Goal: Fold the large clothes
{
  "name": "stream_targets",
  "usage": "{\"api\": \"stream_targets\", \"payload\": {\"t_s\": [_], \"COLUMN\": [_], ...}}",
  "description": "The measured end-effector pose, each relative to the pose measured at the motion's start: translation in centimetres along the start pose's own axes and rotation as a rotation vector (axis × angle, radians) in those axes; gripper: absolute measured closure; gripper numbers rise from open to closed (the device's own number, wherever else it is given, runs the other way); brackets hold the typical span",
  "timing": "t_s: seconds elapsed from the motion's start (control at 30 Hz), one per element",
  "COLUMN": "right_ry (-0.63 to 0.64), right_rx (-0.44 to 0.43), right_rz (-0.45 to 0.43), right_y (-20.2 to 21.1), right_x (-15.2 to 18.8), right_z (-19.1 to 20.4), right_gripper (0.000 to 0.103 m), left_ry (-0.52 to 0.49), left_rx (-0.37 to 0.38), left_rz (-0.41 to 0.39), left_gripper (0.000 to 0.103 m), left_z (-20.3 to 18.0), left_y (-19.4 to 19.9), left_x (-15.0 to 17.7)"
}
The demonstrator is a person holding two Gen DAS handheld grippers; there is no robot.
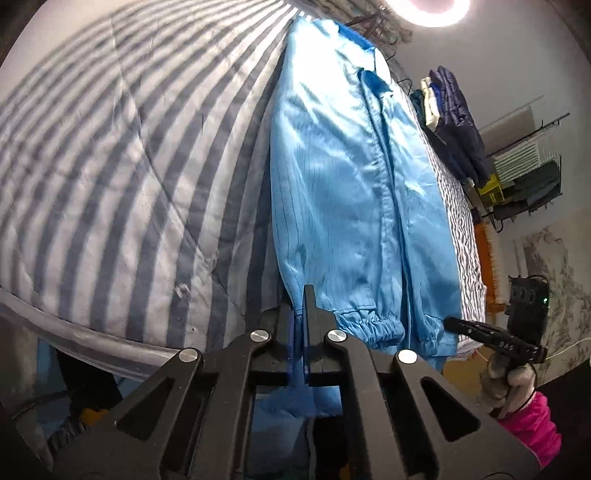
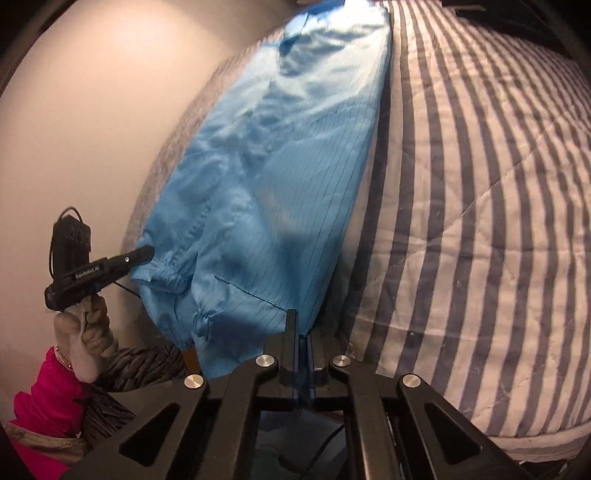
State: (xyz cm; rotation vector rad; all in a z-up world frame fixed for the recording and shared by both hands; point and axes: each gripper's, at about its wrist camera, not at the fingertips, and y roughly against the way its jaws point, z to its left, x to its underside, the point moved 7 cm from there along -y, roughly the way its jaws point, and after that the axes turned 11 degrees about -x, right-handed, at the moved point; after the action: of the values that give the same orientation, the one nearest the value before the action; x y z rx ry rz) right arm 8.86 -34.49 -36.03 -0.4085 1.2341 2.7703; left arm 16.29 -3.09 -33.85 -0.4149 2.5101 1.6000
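Ok, I've got both tongs clamped on the blue jacket (image 1: 347,177) hem: left gripper (image 1: 297,295) & right gripper (image 2: 301,325), on striped quilt (image 1: 110,166).

Count from my two wrist feeds, all placed relative to the blue jacket (image 1: 354,192).

I see 1 blue jacket, with 2 elastic cuffs showing at its near hem end in the left feed. 1 striped quilt (image 1: 110,166) lies under and beside it. 2 grippers: left gripper (image 1: 295,317) on the jacket's near hem, right gripper (image 2: 300,332) on the hem's other corner. 2 gloved hands, one per gripper: right hand (image 1: 506,380), left hand (image 2: 86,332). 2 pink sleeves, one per hand. 1 ring light (image 1: 428,11) above the jacket's far collar end. 1 clump of dark hanging clothes (image 1: 454,122) beyond the jacket; items in it I can't count.
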Motion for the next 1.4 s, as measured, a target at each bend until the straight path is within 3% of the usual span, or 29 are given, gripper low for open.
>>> {"api": "stream_targets", "payload": {"t_s": [0.1, 0.13, 0.17, 0.2, 0.23, 0.37, 0.4, 0.43, 0.53, 0.57, 0.6, 0.83, 1.0, 1.2, 1.4], "right_ry": [-0.01, -0.026, -0.052, -0.07, -0.09, -0.1, -0.103, -0.1, -0.086, -0.08, -0.075, -0.074, -0.066, -0.037, 0.006], "right_rx": [-0.006, -0.008, -0.034, -0.063, -0.105, -0.148, -0.163, -0.183, -0.202, -0.201, -0.205, -0.268, -0.314, -0.319, -0.241], "right_rz": [0.014, 0.009, -0.002, -0.014, -0.029, -0.042, -0.043, -0.048, -0.027, -0.018, -0.012, -0.054, -0.091, -0.157, -0.197], "right_y": [-0.3, -0.1, 0.2, 0.3, 0.3, 0.6, 0.3, 0.4, -0.2, -0.3, -0.4, 1.7, 2.9, 5.2, 6.4], "right_x": [0.3, 0.3, 0.5, 0.5, 0.4, 0.7, 0.8, 0.9, 0.9, 0.8, 0.8, 0.7, -1.0, -5.2, -11.1], "right_z": [-0.6, -0.9, -1.2, -1.3, -1.4, -2.4, -2.4, -2.5, -2.1, -1.8, -1.5, -0.2, 1.6, 3.2, 3.3], "right_gripper": [0.094, 0.086, 0.065, 0.055, 0.053, 0.062, 0.063, 0.064, 0.084, 0.097, 0.1, 0.103, 0.103, 0.103, 0.103], "left_ry": [0.028, 0.034, 0.038, 0.04, 0.038, -0.006, -0.022, -0.035, -0.057, -0.059, -0.056, -0.02, -0.023, -0.044, -0.063], "left_rx": [0.024, 0.045, 0.061, 0.075, 0.082, 0.095, 0.095, 0.094, 0.084, 0.087, 0.097, 0.146, 0.194, 0.183, 0.135], "left_rz": [0.032, 0.037, 0.037, 0.039, 0.046, 0.058, 0.059, 0.06, 0.04, 0.028, 0.019, -0.009, -0.047, -0.102, -0.125], "left_gripper": [0.095, 0.086, 0.082, 0.077, 0.077, 0.079, 0.091, 0.097, 0.1, 0.101, 0.101, 0.102, 0.102, 0.102, 0.102], "left_z": [0.4, 0.5, 0.6, 0.7, 0.8, 0.1, -0.2, -0.4, -1.0, -1.3, -1.4, -2.2, -4.4, -6.5, -7.3], "left_y": [-0.1, 0.0, 0.1, 0.1, 0.1, -0.7, -0.8, -0.8, -0.4, 0.0, 0.5, 2.7, 4.9, 6.4, 5.6], "left_x": [0.2, 0.3, 0.3, 0.4, 0.6, 1.3, 1.3, 1.4, 1.3, 1.3, 1.2, 0.2, -2.5, -7.4, -13.0]}}
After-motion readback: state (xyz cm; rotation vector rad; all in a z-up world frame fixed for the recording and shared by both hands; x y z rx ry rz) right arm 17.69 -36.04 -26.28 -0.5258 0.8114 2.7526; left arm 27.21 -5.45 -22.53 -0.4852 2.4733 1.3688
